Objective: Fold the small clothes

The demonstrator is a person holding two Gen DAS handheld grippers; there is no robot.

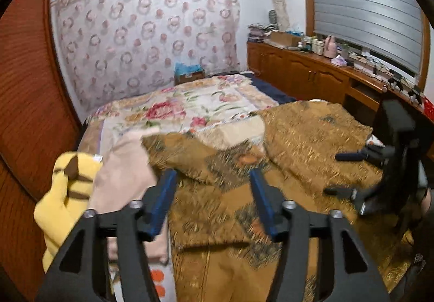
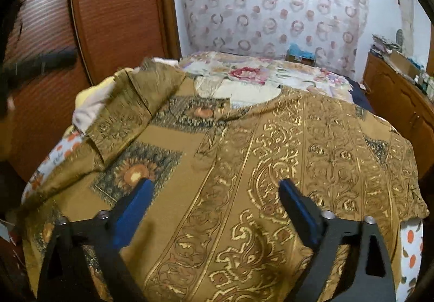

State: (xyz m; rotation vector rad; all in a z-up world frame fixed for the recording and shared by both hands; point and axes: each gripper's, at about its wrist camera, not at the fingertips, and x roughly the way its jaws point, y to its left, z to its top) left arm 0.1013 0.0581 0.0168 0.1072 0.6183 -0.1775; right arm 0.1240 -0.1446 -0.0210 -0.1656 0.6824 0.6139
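Gold-patterned shirt shows no readable writing; left tool and right tool gape wide, empty.

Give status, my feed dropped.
Left gripper and right gripper open, empty. Gold patterned shirt spread on bed, one sleeve folded in. Pink garment alongside.

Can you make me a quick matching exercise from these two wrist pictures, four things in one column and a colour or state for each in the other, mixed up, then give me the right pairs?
Column one:
1. shirt
2. plush toy
3. left claw
4. cabinet

Column two:
A. yellow with brown stripes
B. brown wood, bottles on top
C. golden brown with an ornate pattern, spread on the bed
D. open, nothing between its blue fingers

Pairs: 1-C, 2-A, 3-D, 4-B
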